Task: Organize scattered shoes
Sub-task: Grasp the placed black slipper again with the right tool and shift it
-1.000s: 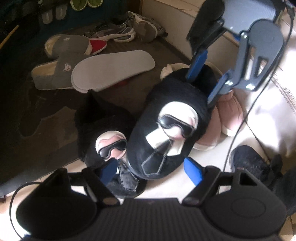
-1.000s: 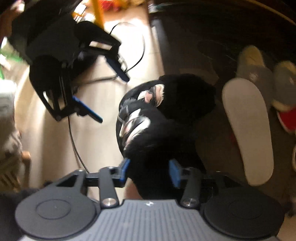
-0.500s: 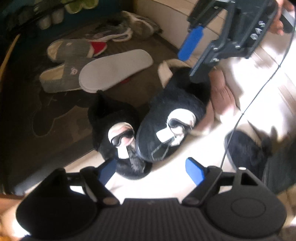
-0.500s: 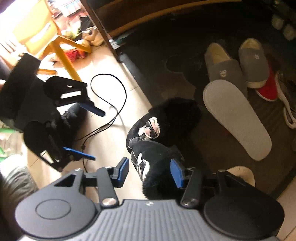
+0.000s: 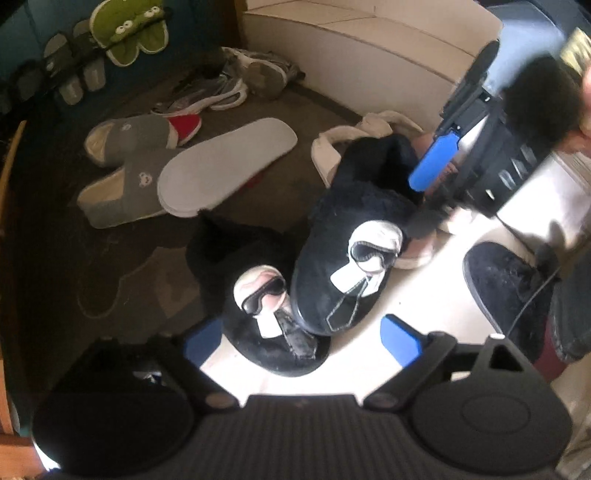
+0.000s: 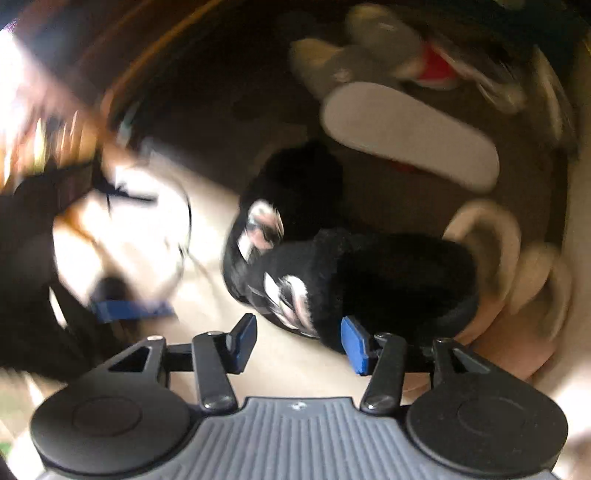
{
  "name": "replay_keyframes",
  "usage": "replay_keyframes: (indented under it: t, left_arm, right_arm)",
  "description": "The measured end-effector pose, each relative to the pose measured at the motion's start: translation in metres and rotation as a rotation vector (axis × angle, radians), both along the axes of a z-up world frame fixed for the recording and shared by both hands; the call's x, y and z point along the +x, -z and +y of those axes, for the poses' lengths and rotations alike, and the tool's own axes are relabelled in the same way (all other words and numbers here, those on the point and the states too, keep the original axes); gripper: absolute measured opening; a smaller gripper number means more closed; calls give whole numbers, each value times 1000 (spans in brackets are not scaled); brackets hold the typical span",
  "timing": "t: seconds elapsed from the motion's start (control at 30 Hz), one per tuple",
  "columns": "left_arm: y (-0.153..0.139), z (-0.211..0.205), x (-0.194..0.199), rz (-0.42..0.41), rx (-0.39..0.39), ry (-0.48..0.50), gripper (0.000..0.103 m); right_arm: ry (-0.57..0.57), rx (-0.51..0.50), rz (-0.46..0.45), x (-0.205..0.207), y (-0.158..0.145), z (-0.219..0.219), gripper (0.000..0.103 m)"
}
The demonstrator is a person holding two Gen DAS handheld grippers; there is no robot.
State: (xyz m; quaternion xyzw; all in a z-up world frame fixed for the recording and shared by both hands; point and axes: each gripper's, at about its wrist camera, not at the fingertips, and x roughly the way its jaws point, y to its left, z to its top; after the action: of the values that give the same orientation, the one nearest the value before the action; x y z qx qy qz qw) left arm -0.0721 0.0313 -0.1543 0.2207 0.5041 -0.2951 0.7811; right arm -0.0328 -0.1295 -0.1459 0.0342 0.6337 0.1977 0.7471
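In the left wrist view, a dark rack (image 5: 55,79) at the upper left of the frame holds grey shoes and a pair of green frog-faced slippers (image 5: 129,31). Below it, on the brown mat (image 5: 74,258), lie two grey slippers (image 5: 122,162), a red shoe (image 5: 186,125) behind them, a white upturned sole (image 5: 225,166) and grey trainers (image 5: 207,98) toward the top centre. At mid-frame the two black fuzzy slippers sit side by side, toes toward the camera, where mat meets pale floor (image 5: 424,302): the smaller-looking left black slipper (image 5: 258,295) and the right black slipper (image 5: 354,258), each with a white face patch, dark glasses and a tie. The left gripper (image 5: 301,334) is spreading its blue pads, with the slipper toes between them, untouched. A pink and cream slipper (image 5: 417,254) peeks out behind the right one. At the upper right the right gripper (image 5: 436,162) hangs over that slipper's heel; in its own blurred view its jaws are easing apart, one pad beside the fuzz, contact unclear. A black fuzzy shoe (image 5: 506,284) sits at the right edge.
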Motion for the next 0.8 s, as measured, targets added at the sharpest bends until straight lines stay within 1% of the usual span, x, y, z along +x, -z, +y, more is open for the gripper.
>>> replay_keyframes:
  t: [0.03, 0.1, 0.13, 0.17, 0.2, 0.27, 0.3, 0.47, 0.57, 0.7, 0.8]
  left_arm:
    - [1, 0, 1, 0, 5, -6, 93]
    - [3, 0, 3, 3, -3, -26, 93]
    - [2, -2, 3, 3, -8, -30, 93]
    - [1, -3, 3, 2, -12, -32, 93]
    - [0, -6, 2, -4, -15, -25, 93]
    - [-3, -11, 0, -16, -23, -8, 93]
    - [-4, -12, -1, -19, -25, -3, 93]
    - [-5, -18, -8, -24, -28, 17, 93]
    - [-3, -18, -9, -22, -16, 18, 93]
    - [-2, -15, -6, -23, -18, 1, 93]
    - [2, -15, -4, -17, -12, -11, 93]
  right_arm:
    - [48, -11, 8, -1, 2, -2, 53]
    - [194, -3, 42, -5, 9, -10, 53]
    - [233, -8, 50, -4, 11, -13, 53]
    - [314, -4, 51, -5, 14, -20, 53]
    - [383, 4, 51, -7, 15, -28, 53]
    - [471, -11, 63, -10, 17, -38, 53]
    - [550, -16, 75, -13, 20, -46, 53]
    - [705, 13, 110, -17, 34, -60, 53]
    - [857, 65, 140, -19, 41, -68, 54]
    - [998, 122, 178, -24, 48, -78, 54]
    - [970, 124, 174, -18, 55, -70, 54]
